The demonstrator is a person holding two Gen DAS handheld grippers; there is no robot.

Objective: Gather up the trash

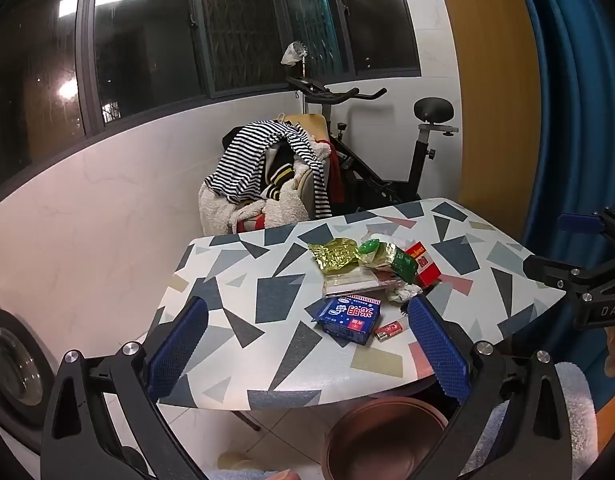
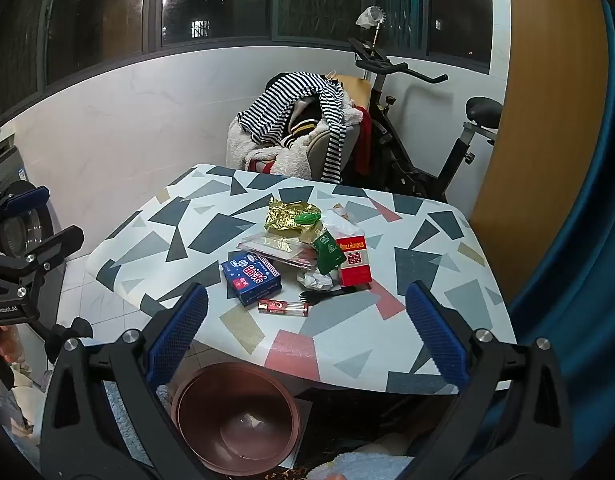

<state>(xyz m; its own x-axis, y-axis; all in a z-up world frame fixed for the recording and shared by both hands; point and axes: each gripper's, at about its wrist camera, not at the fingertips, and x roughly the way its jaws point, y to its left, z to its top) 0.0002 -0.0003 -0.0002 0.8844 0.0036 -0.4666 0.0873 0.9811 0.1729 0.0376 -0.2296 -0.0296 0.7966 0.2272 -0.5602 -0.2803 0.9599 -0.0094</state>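
Blue box (image 2: pixel 251 278) lies nearest on the counter (image 2: pixel 427 264); both hand-held grippers (image 1: pixel 307 344) (image 2: pixel 307 340) are released. Approach level, straddle the box, drop into the bin (image 2: pixel 237 416).

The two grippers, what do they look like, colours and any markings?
Both are matte black linkage frames with silver bolts and blue, cross-hatched finger pads. The left gripper reads "GenRobot.AI" in white, as seen from the right wrist view; the right gripper shows white lettering "DAS".

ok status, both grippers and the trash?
Left gripper open, empty. Right gripper open, empty. Trash pile untouched on table. Bin below, unobstructed.
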